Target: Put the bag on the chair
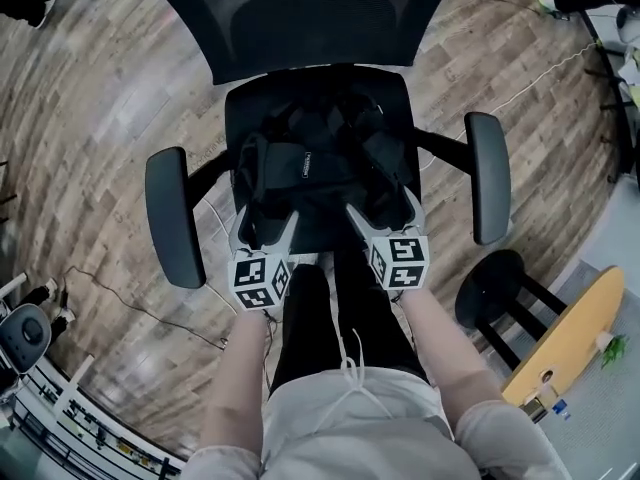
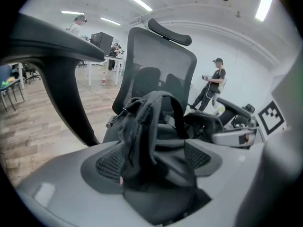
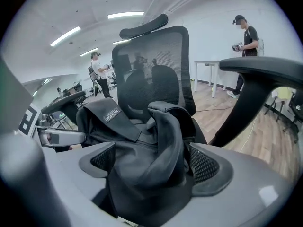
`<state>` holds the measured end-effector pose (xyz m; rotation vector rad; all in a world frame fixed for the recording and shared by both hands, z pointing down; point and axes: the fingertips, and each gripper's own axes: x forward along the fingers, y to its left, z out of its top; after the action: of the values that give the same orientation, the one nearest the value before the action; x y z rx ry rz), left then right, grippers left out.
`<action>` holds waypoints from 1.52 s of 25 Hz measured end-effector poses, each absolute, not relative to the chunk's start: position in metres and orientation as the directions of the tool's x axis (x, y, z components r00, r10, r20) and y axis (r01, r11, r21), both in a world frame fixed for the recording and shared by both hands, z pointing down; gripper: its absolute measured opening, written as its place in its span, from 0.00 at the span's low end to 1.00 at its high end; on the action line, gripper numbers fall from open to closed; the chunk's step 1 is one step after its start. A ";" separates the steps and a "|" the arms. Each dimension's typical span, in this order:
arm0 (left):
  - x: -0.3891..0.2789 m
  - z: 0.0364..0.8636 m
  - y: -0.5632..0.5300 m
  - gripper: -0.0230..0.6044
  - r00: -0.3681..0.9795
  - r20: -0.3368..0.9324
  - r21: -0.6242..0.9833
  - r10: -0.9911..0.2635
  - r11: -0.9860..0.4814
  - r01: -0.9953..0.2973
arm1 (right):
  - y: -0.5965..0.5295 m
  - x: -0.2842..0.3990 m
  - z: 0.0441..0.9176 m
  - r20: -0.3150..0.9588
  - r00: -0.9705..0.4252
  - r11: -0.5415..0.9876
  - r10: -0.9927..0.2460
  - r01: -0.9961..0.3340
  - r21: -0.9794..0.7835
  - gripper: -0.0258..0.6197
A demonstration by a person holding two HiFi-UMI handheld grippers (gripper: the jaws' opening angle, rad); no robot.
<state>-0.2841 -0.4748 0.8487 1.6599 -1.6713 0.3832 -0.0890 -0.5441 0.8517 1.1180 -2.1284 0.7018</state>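
Observation:
A black bag (image 1: 310, 163) lies slumped on the seat (image 1: 250, 103) of a black mesh office chair, straps loose on top. My left gripper (image 1: 265, 230) is at the bag's front left and my right gripper (image 1: 385, 213) at its front right. In the left gripper view the jaws (image 2: 154, 157) stand wide, with a fold and strap of the bag (image 2: 147, 122) rising between them. The right gripper view shows its jaws (image 3: 152, 160) equally wide, with bag fabric (image 3: 142, 141) heaped loosely between the pads. Neither pair squeezes the fabric.
The chair's armrests (image 1: 172, 216) (image 1: 488, 176) flank the seat, and the mesh backrest (image 1: 300, 13) stands behind it. A black stool (image 1: 495, 288) and a wooden board (image 1: 570, 333) sit at the right. Cables cross the wood floor. People stand farther off (image 2: 215, 82) (image 3: 246, 37).

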 end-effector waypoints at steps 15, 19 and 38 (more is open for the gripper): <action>-0.249 0.705 -0.415 0.08 0.137 0.567 0.258 -0.812 0.017 -0.966 | -0.465 -0.097 0.713 0.636 -0.482 0.485 -0.602 -0.854 -0.188 0.04; -0.243 0.642 -0.410 0.05 0.145 0.491 0.232 -0.859 -0.031 -0.972 | -0.453 -0.101 0.662 0.590 -0.508 0.496 -0.627 -0.845 -0.201 0.04; -0.240 0.365 -0.400 0.05 0.148 0.039 0.101 -0.988 -0.143 -0.985 | -0.447 -0.101 0.394 0.186 -0.593 0.576 -0.783 -0.805 -0.144 0.04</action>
<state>-0.2399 -0.3998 0.3649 2.3006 -1.9856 -0.0552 -0.1011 -0.4470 0.3939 1.3636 -2.6975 0.3254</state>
